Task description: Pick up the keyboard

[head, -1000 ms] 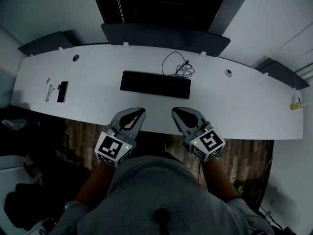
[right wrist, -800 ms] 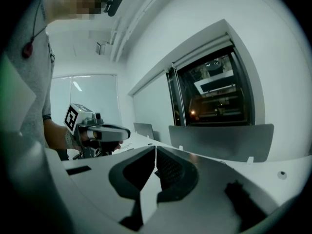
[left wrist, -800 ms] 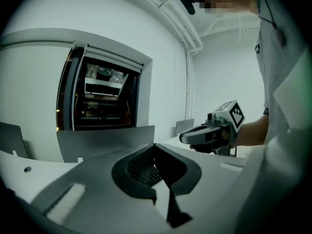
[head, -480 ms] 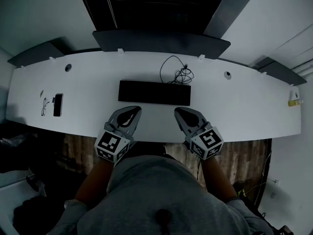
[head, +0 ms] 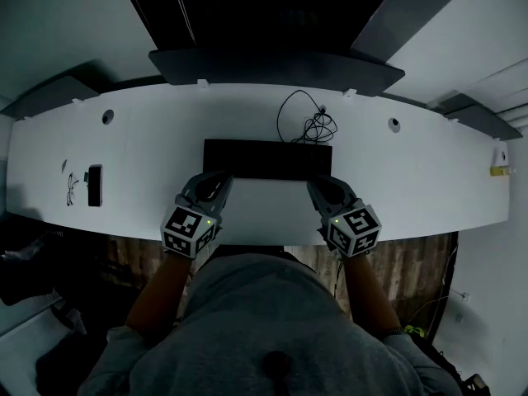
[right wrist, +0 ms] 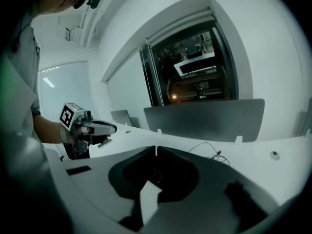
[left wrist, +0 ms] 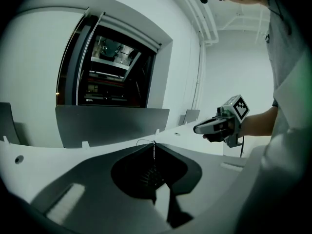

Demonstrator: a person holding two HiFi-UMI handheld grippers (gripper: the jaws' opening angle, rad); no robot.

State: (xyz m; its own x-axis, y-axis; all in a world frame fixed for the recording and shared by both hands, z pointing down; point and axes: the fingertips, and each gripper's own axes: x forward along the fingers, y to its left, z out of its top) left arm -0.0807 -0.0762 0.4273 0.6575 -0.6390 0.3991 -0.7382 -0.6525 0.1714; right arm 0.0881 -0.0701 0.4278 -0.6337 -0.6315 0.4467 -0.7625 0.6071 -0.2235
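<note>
The left hand-held gripper [head: 219, 180] and the right hand-held gripper [head: 320, 185] each had jaws pressed together and empty. Their tips sat by the near corners of the keyboard [head: 268, 157], a long, flat, black slab lying mid-counter [head: 412, 180], with a coiled cable [head: 310, 124] just behind it.

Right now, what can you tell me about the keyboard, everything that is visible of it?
The keyboard is a long, flat, black slab that looks like plastic; its keys are too dark to make out. It lies flat near the middle of the white desk, long side along the desk's near edge. A tangled black cable lies just behind its right end. The shut left gripper and right gripper are at its near corners; contact is unclear.
</note>
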